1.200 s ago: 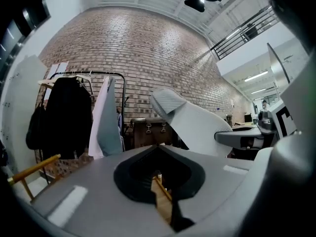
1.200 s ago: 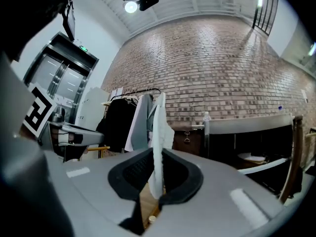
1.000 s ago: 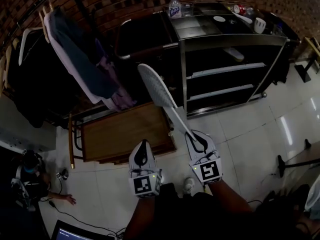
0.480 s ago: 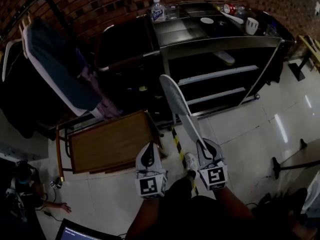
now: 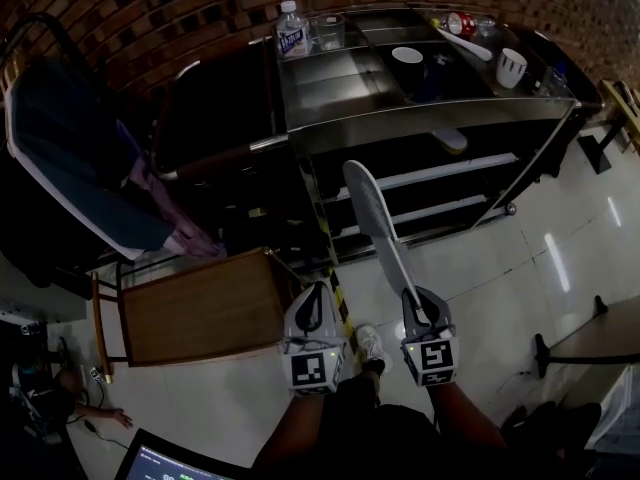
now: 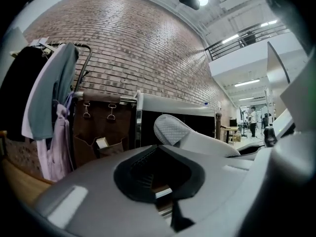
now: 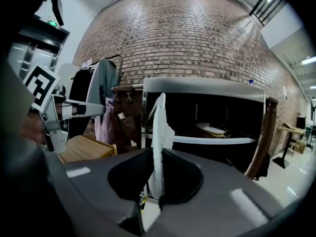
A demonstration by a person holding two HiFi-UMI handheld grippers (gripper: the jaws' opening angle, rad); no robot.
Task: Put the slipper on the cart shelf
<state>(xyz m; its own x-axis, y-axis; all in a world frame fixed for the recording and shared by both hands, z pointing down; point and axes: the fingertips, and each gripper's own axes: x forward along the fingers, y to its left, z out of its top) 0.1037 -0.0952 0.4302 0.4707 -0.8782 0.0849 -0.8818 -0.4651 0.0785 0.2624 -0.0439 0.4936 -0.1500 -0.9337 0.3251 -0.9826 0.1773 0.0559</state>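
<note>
Brick walling backs the tiled floor. Right hand-held gripper point(image 5: 414, 306) is clamped on one end of the slipper point(image 5: 369, 211), held on edge so it projects forward from the jaws toward the cart shelf point(image 5: 430, 175), probably ready for insertion. Left hand-held gripper point(image 5: 312, 313), jaws together and empty, rides alongside.
</note>
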